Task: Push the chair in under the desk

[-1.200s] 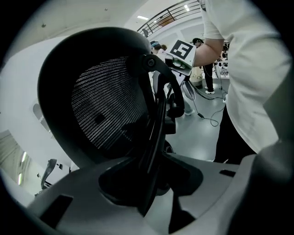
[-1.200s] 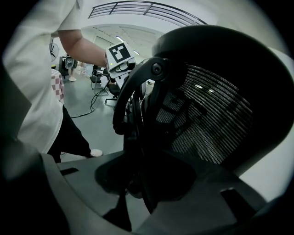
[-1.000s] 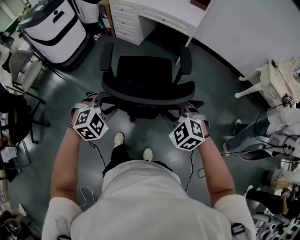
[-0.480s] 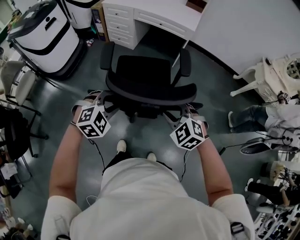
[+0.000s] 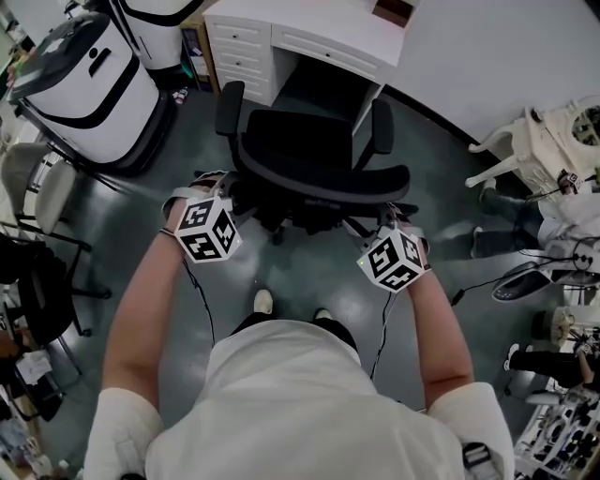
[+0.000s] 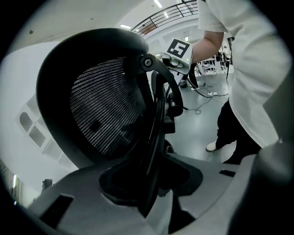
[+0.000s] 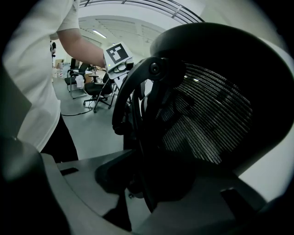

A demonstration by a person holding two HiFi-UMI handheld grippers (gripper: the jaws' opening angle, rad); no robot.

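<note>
A black mesh office chair (image 5: pixel 305 141) stands on the grey floor, facing the white desk (image 5: pixel 314 26), its seat front at the desk's knee opening. My left gripper (image 5: pixel 223 187) holds the left edge of the curved backrest (image 5: pixel 323 180), and my right gripper (image 5: pixel 396 214) holds its right edge. In the left gripper view the backrest's frame (image 6: pixel 154 133) runs between the jaws of the left gripper (image 6: pixel 151 183). The right gripper view shows the same rim (image 7: pixel 138 137) wedged in the right gripper (image 7: pixel 147 183). Both grippers are shut on it.
A white drawer unit (image 5: pixel 242 47) forms the desk's left side. A large white machine (image 5: pixel 84 75) stands at the left, with other chairs (image 5: pixel 42 183) below it. At the right are a white plastic chair (image 5: pixel 544 150) and a seated person (image 5: pixel 553 230). Cables lie on the floor.
The chair has rolled away from me toward the desk, and both grippers went with it on the backrest. My feet have stepped forward after it.
</note>
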